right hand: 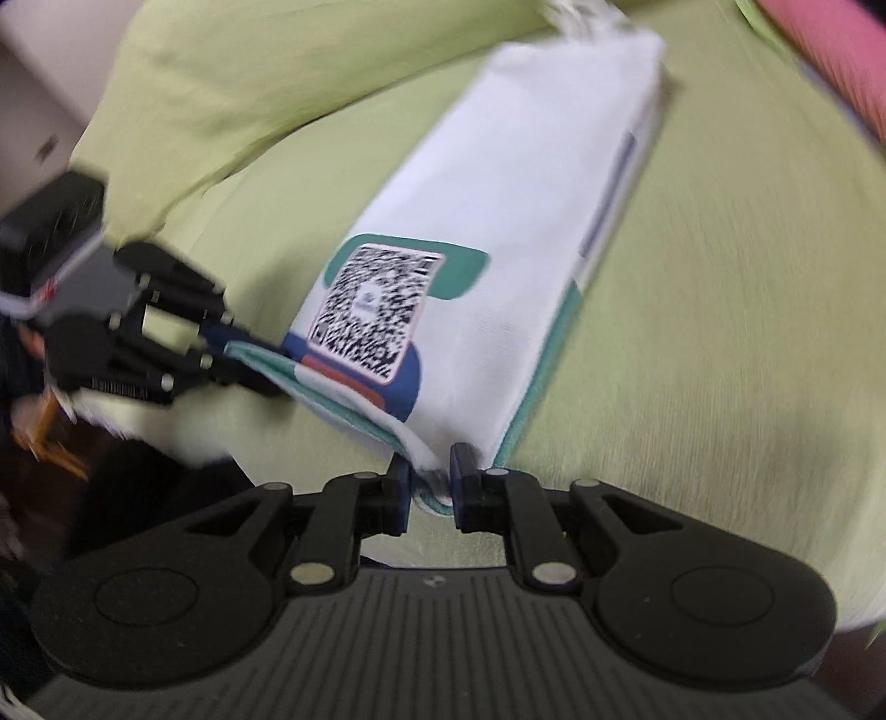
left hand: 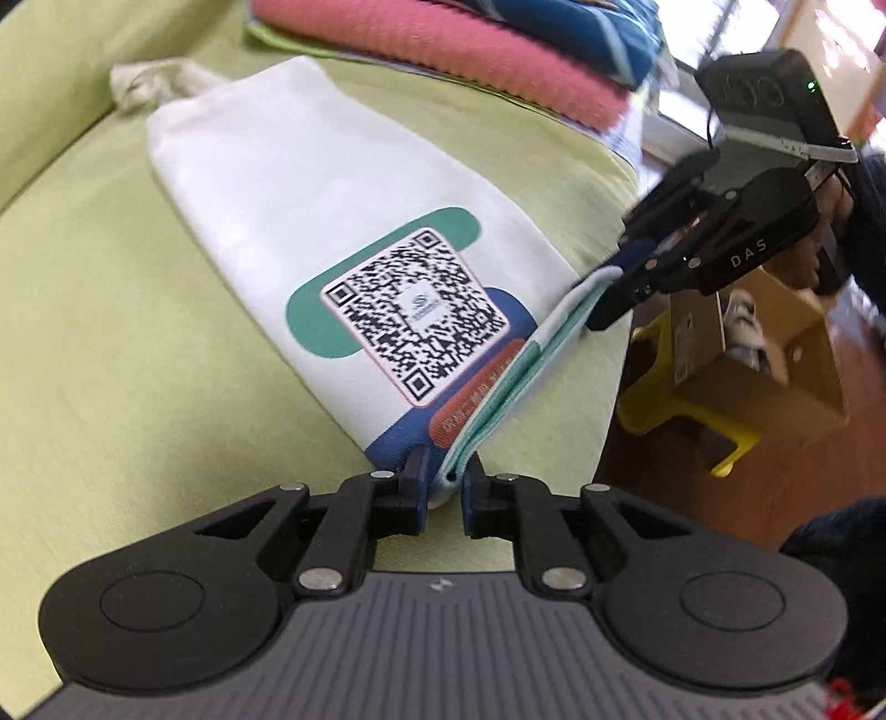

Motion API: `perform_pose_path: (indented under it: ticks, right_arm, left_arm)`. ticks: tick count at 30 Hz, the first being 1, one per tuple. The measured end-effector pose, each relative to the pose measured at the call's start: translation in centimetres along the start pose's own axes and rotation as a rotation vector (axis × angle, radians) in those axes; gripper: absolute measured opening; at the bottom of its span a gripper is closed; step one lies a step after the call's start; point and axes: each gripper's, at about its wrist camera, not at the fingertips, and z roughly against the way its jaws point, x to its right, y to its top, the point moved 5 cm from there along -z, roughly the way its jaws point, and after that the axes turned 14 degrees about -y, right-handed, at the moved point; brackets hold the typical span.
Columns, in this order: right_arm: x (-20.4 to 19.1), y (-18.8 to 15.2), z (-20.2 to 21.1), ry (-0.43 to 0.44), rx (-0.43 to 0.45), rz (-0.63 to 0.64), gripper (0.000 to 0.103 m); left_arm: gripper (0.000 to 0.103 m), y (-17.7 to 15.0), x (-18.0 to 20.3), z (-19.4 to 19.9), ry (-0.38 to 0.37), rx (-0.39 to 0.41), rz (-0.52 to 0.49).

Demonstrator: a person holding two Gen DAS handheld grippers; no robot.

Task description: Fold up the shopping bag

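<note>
The white shopping bag (left hand: 288, 183), folded into a long strip, lies on a lime-green cushion (left hand: 111, 360). It carries a QR code print (left hand: 415, 315) with teal and blue shapes. Its cloth handles (left hand: 149, 83) bunch at the far end. My left gripper (left hand: 446, 479) is shut on one near corner of the layered end. My right gripper (left hand: 609, 282) is shut on the other corner, and the edge runs taut between them. In the right wrist view, the right gripper (right hand: 432, 479) pinches the bag (right hand: 526, 194), while the left gripper (right hand: 252, 360) holds the edge at the left.
Folded pink and blue textiles (left hand: 443, 50) are stacked behind the bag at the cushion's far side. Past the cushion's right edge, an open cardboard box (left hand: 764, 354) rests on a yellow stool (left hand: 664, 410) over a wooden floor. Pink fabric (right hand: 830, 55) shows at top right.
</note>
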Motion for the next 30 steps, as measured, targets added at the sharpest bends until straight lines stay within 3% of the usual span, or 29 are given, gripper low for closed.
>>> perform_pose_path:
  ticks: [4,9,12,13,18,20,27,30]
  right_arm:
    - [1.5,0.6,-1.0,0.046,-0.095,-0.187,0.009]
    - [2.4,0.9,-1.7,0.063,-0.163,-0.304,0.008]
    - [2.3,1.3,-1.8,0.048,-0.197,-0.318,0.008]
    - [2.2,1.5,-1.9,0.038,-0.208,-0.315,0.008]
    - [2.0,2.3,-2.2,0.005,-0.258,-0.309,0.008]
    - [2.1,2.4,-2.4,0.003,-0.267,-0.317,0.008]
    - [2.0,2.7,-2.3,-0.021,-0.258,-0.327,0.008]
    - [1.6,2.6,-1.1,-0.057,-0.178,-0.327,0.013]
  left_arm:
    - [0.02,0.0,-0.3,0.6,0.008,0.035,0.06]
    - [0.019,-0.9,2.7,1.6,0.211,0.079,-0.041]
    - [0.005,-1.4,5.2,2.1,0.357,0.085,-0.165]
    - [0.005,-1.5,6.1,2.1,0.403,0.078,-0.224]
    - [0.008,-1.4,9.3,1.2,0.373,0.069,-0.394]
    - [0.008,-1.2,8.7,-0.3,0.414,0.034,-0.413]
    - [0.007,-1.0,6.0,-3.4,0.459,-0.007,-0.368]
    - [0.007,-0.9,5.5,-3.4,0.456,0.003,-0.315]
